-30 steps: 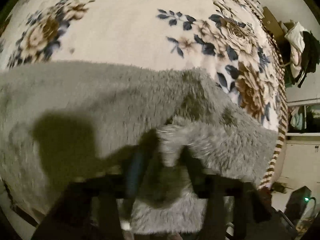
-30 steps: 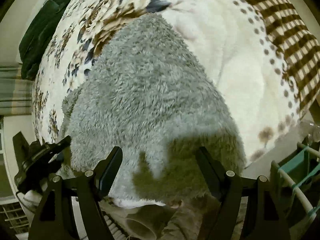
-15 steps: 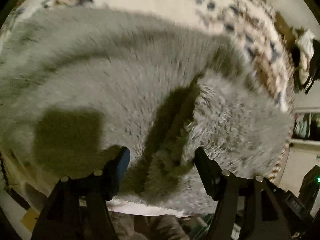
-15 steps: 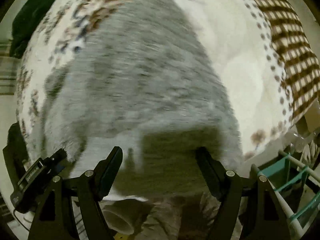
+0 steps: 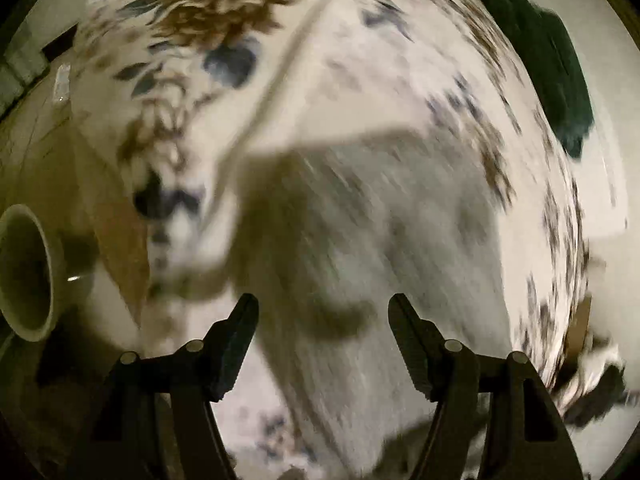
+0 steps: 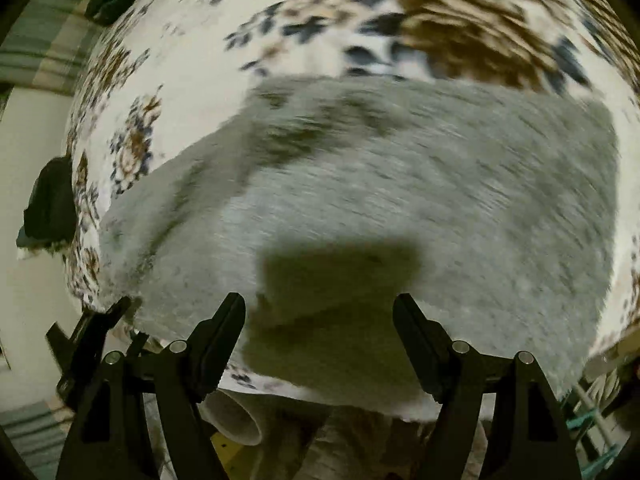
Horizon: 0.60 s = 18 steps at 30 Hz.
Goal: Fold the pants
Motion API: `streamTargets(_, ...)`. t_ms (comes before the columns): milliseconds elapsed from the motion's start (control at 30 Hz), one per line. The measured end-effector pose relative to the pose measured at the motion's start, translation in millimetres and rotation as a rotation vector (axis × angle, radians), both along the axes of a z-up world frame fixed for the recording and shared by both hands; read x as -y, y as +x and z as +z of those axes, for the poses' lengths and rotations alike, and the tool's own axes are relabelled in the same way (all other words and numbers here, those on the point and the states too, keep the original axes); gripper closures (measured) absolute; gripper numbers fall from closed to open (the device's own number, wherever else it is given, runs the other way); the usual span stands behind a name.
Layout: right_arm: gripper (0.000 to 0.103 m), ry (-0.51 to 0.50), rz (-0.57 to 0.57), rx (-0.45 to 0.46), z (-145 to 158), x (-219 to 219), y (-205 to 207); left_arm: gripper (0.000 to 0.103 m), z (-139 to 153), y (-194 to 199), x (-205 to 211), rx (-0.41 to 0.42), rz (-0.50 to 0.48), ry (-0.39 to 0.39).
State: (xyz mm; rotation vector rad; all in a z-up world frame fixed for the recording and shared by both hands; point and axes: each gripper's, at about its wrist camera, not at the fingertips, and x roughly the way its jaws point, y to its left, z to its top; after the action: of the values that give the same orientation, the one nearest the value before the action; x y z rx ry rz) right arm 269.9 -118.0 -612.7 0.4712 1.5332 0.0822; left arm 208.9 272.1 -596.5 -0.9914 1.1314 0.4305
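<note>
The fluffy grey fleece pants lay spread across a cream bedspread printed with brown and navy flowers, filling most of the right wrist view as a broad, roughly rectangular block. Their near edge hung over the near side of the bed, just ahead of the right gripper. That gripper was released, its two black fingers spread wide with only fabric and shadow visible between them, gripping nothing. A square shadow fell on the fleece just beyond its tips.

The left wrist view was heavily blurred. The left gripper was also released and empty, its fingers wide apart above the floral bedspread. A pale grey patch ahead of it may have been part of the pants, but the blur made that uncertain. A dark green garment lay at the far right of the bed, and a pale rolled tube sat off the bed's left side.

Judging from the shape, the pants looked at least partly folded, with neither gripper holding them. The main risk was the thick pile: a pinch at the near edge could catch only the top layer, so lifting would peel the fold open rather than carry it over. The overhanging edge could also slide off the bed if tugged toward the person. Fast motion, as the blur suggested, would make a misjudged grasp likelier.
</note>
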Motion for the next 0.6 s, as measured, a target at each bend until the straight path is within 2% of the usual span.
streamTargets(133,0.024,-0.023,0.062,0.021,2.9,-21.0,16.4,0.038,-29.6,21.4,-24.0,0.027,0.071,-0.056)
streamTargets(200,0.024,-0.029,0.072,0.02,0.3,-27.5,21.6,0.04,-33.6,31.7,-23.5,0.05,0.077,-0.074)
streamTargets(233,0.024,-0.035,0.074,0.018,-1.4,-29.0,22.9,0.058,-28.1,37.0,-19.1,0.072,0.057,-0.043)
streamTargets(267,0.024,-0.049,0.072,0.013,-3.9,-29.2,23.9,0.081,-20.5,41.2,-14.0,0.079,0.025,0.001)
streamTargets(300,0.024,-0.065,0.062,0.01,-5.8,-26.8,23.6,0.085,-8.6,46.0,-4.7,0.1,-0.029,0.059)
streamTargets(367,0.024,-0.078,0.02,0.007,-7.4,-17.1,21.1,0.089,15.1,47.2,11.2,0.152,-0.094,0.135)
streamTargets(467,0.024,-0.084,-0.052,0.012,-4.9,2.8,14.3,0.089,52.6,43.8,36.0,0.228,-0.158,0.184)
streamTargets(600,0.024,-0.078,-0.118,0.032,0.5,29.7,0.0,0.089,119.6,38.0,84.0,0.342,-0.309,0.226)
